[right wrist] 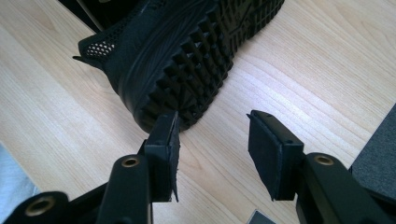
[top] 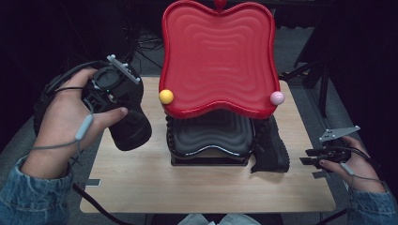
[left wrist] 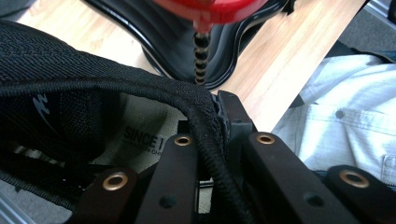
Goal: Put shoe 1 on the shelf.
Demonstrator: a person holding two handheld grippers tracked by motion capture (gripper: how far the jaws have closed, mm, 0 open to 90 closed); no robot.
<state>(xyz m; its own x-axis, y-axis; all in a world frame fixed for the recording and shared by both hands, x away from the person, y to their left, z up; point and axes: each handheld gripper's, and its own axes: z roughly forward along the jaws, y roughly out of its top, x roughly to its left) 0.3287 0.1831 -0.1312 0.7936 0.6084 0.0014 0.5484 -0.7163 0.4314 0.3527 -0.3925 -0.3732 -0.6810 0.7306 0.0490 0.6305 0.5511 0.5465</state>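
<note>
Black shoe (left wrist: 70, 93) pinched by its collar rim between the left gripper (left wrist: 205, 140) fingers, lifted above the bench (top: 141, 183), second black shoe (right wrist: 182, 51) lying on its side just ahead of the right gripper (right wrist: 212, 140) fingers, spread apart.

Red wavy-edged tray (top: 218, 56) raised at upper centre of the frame, above a black tray (top: 209, 136). Yellow ball (top: 165, 96) at its lower-left corner, pink ball (top: 277, 98) lower right. Light wood counter (top: 155, 187) beneath.
</note>
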